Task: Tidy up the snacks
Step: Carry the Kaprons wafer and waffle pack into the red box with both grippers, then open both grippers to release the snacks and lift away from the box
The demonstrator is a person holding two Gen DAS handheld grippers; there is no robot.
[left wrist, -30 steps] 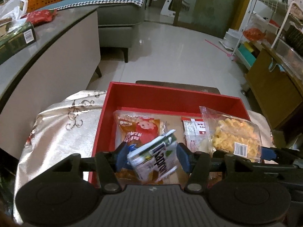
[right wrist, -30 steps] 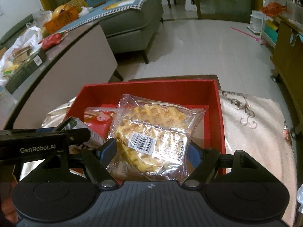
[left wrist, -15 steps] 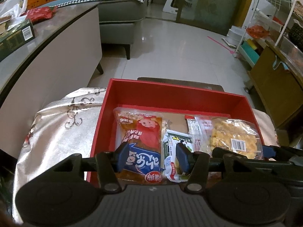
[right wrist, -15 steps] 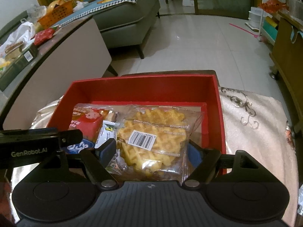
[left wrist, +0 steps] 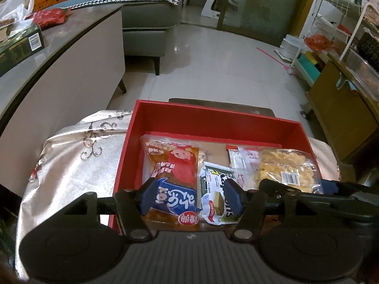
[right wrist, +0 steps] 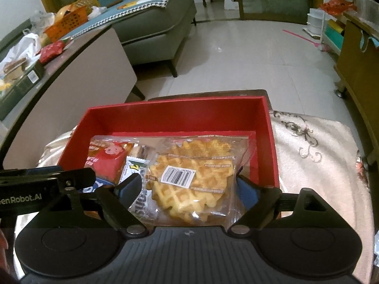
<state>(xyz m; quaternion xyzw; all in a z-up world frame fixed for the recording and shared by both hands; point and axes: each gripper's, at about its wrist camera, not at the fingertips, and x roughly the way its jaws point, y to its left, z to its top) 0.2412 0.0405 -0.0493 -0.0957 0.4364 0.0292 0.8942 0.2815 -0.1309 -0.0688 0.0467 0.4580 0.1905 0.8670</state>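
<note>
A red box on a pale embroidered cloth holds the snacks. An orange packet with a blue label lies at its left, a green-and-white wafer packet beside it, and a clear waffle bag at the right. My left gripper hovers over the labelled packet and the wafer packet; its jaws are opening and its pads press on neither. My right gripper straddles the waffle bag, which rests in the box. Its jaws are opening too, and its pads stand just off the bag's edges.
A red-and-white packet lies behind the waffle bag. A long grey counter with boxes and bags runs along the left. A grey sofa stands beyond it. A wooden cabinet is at the right. Tiled floor lies ahead.
The wafer packet left my left gripper and now lies flat in the box. The waffle bag sank into the box. Both pairs of jaws have spread wider.
</note>
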